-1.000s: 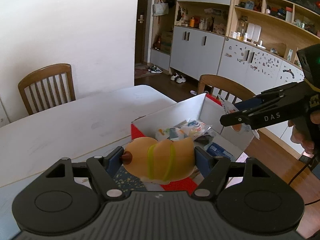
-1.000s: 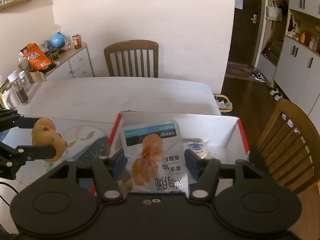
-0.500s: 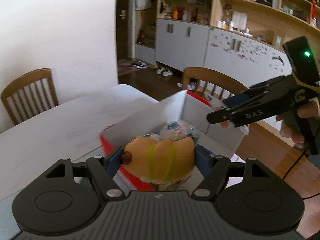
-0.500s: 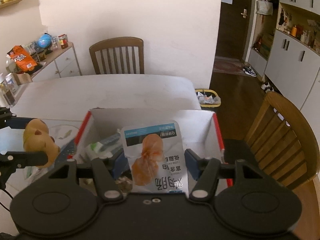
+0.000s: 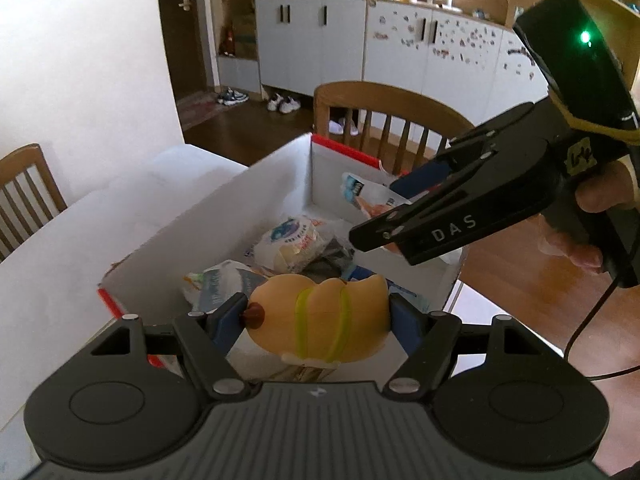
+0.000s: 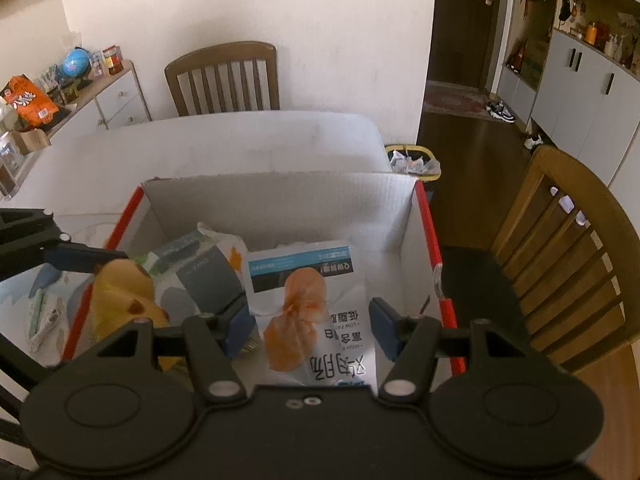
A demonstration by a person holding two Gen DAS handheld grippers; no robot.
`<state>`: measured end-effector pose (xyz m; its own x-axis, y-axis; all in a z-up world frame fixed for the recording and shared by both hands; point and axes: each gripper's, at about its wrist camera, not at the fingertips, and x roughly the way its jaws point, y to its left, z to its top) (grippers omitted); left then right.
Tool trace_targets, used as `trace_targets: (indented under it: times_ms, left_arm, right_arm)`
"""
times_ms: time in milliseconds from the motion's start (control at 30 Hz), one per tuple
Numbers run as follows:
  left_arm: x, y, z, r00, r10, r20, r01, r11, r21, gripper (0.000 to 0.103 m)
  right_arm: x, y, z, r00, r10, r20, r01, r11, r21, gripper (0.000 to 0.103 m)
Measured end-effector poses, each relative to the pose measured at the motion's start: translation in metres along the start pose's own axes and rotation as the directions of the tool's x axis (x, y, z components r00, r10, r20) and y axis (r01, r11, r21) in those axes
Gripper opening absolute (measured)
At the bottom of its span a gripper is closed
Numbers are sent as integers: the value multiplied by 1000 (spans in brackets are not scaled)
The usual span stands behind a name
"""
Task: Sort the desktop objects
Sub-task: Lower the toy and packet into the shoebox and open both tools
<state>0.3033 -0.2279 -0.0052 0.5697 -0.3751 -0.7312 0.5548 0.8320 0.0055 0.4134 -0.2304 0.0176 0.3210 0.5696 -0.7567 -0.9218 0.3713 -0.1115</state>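
Observation:
My left gripper is shut on a yellow toy duck with green bands and holds it over the near edge of the white cardboard box with red rims. My right gripper holds a white chicken-breast snack packet over the box; the pads stand wide beside it. The right gripper also shows in the left wrist view, above the box's right side. The duck shows in the right wrist view at the box's left rim.
The box holds several snack packets and a grey pouch. It stands on a white table. Wooden chairs stand at the far and right sides. A sideboard with clutter is on the left.
Both grippers have moved forward over the box with their loads. The box now lies directly under the duck and the packet.

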Motion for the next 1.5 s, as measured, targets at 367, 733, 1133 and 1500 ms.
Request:
trace_targets:
  times_ms: [367,733,1133,1500]
  left_arm:
    - [42,-7,9,995,-47,-88,49,999,12,75]
    - [68,-10,13,981,-78,-175,88,995,52,75]
    - [79,6,13,966,-118,-230,123,992,6,75]
    - [92,11,18,950,-154,-272,158,987,-8,76]
  right_arm:
    - [28,-6,2,999,0,-47,-1,1000,-15,63]
    - [46,-14,-7,995,-11,-98,11,1000,1,63]
    - [64,-14,-17,988,-8,-153,11,1000,21,63]
    - [74,-15,-21,983,-6,-181,11,1000,28,64]
